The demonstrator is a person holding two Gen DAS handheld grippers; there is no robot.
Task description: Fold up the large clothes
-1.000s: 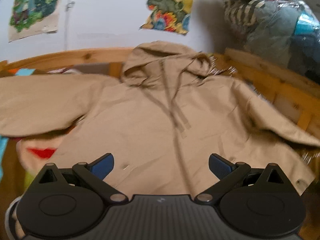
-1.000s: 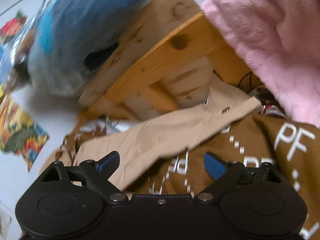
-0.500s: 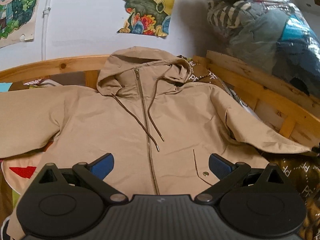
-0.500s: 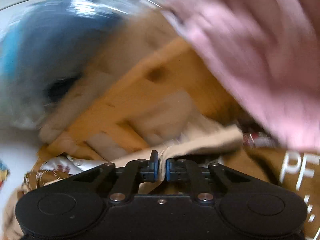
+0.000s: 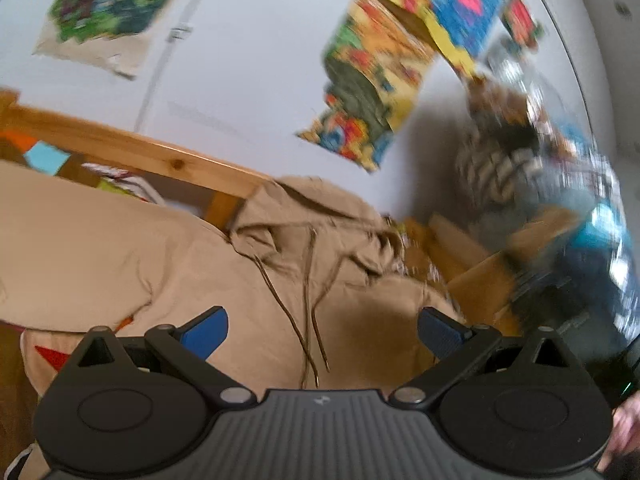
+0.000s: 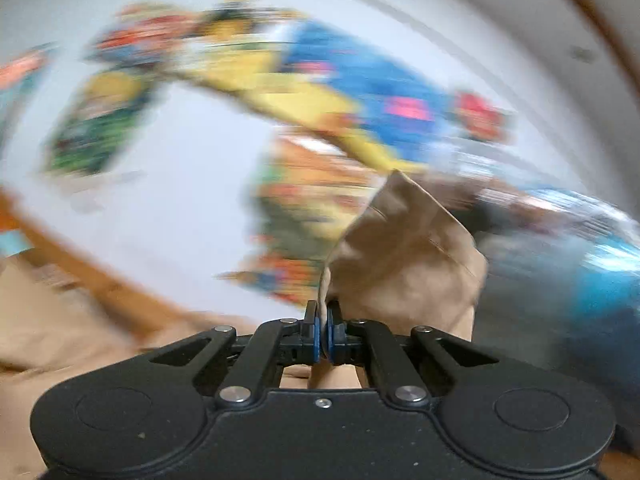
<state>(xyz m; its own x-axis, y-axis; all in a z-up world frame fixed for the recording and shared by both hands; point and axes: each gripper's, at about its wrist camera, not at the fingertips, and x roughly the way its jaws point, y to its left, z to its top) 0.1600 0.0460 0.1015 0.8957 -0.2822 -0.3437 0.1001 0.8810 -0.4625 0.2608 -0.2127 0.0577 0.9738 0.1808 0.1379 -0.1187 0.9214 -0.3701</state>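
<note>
A tan hooded jacket (image 5: 160,264) lies spread front-up on the bed, its hood (image 5: 304,208) toward the wall and dark drawstrings (image 5: 308,312) trailing down the chest. My left gripper (image 5: 322,330) hovers open above the chest, holding nothing. In the right wrist view my right gripper (image 6: 322,334) is shut on the tan sleeve end (image 6: 404,256), which stands up crumpled above the fingers, lifted off the bed. More tan cloth (image 6: 52,320) shows low on the left of that blurred view.
A wooden bed rail (image 5: 132,152) runs behind the jacket. Colourful posters (image 5: 372,92) hang on the white wall. A plastic-wrapped bundle of bedding (image 5: 560,200) sits at the right over wooden slats (image 5: 480,276). A hand (image 5: 624,432) shows at the lower right edge.
My right gripper, shut on the sleeve end, has lifted it and swung left toward the wall. The left gripper has tilted and shifted toward the hood, staying open.
</note>
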